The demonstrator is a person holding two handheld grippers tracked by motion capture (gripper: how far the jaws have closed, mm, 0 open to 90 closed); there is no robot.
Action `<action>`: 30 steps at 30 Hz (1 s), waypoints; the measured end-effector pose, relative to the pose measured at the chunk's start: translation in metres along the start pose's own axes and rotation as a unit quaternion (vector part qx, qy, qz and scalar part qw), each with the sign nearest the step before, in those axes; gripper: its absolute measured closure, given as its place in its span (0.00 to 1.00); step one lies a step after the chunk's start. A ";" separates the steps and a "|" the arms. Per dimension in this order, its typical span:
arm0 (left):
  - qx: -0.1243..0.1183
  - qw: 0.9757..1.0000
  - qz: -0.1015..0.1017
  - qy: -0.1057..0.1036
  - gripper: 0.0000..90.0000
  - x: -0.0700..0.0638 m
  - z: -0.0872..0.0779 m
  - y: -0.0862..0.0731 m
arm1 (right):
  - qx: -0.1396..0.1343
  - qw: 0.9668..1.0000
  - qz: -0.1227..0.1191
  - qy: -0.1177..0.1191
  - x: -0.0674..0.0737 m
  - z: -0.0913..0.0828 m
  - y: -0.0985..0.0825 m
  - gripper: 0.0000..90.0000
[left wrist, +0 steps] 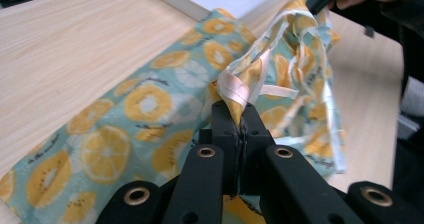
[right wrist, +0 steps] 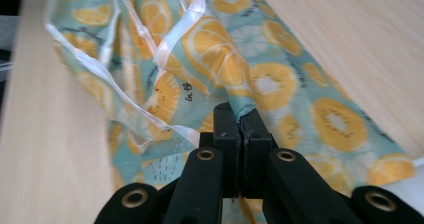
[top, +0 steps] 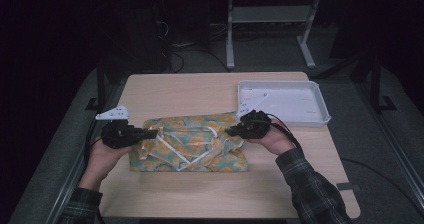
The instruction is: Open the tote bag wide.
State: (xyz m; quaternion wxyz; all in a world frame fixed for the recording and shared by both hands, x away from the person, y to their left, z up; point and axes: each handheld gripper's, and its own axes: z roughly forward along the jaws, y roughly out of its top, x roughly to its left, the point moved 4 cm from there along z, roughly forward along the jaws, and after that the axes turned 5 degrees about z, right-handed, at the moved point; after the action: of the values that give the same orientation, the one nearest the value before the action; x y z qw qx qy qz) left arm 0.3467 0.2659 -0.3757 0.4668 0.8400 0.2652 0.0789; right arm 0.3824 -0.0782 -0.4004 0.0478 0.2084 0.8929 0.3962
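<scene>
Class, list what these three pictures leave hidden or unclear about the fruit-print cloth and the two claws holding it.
- Cloth underside: high view, hidden against the table.
- Pinched cloth parts: gripper views, covered by the left claw and right claw.
- Printed lettering: right gripper view, too small to read.
- White tray far corner: left gripper view, cut off.

One patterned cloth [top: 190, 144], one white tray [top: 300, 115], two tools.

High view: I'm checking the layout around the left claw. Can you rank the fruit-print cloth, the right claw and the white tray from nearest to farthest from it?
1. Fruit-print cloth: held in the left claw at its left end.
2. Right claw: across the cloth, at its right end.
3. White tray: at the table's far right, beyond the right claw.
</scene>
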 end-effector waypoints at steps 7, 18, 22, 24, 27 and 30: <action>0.006 0.999 -0.045 0.013 0.98 0.034 0.024 -0.011 | 0.009 0.999 0.026 -0.019 -0.020 0.018 -0.003 0.97; 0.083 0.994 -0.058 0.042 0.94 0.057 0.059 -0.041 | 0.050 0.997 0.045 -0.043 -0.034 0.053 -0.018 0.94; 0.089 0.993 -0.057 0.048 0.86 0.058 0.059 -0.042 | 0.055 0.996 0.045 -0.046 -0.037 0.059 -0.023 0.92; 0.092 0.993 -0.052 0.048 0.84 0.058 0.058 -0.042 | 0.058 0.996 0.049 -0.046 -0.037 0.061 -0.025 0.88; 0.084 0.994 -0.055 0.047 0.74 0.058 0.054 -0.040 | 0.051 0.996 0.065 -0.045 -0.038 0.058 -0.024 0.78; 0.081 0.994 -0.056 0.047 0.66 0.058 0.052 -0.039 | 0.045 0.995 0.078 -0.043 -0.038 0.055 -0.022 0.74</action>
State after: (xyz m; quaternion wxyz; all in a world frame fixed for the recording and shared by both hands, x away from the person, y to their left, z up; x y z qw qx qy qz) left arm 0.4007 0.2736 -0.4430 0.3882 0.8541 0.3389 0.0703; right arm 0.4231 -0.0692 -0.4571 0.0451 0.2964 0.8878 0.3491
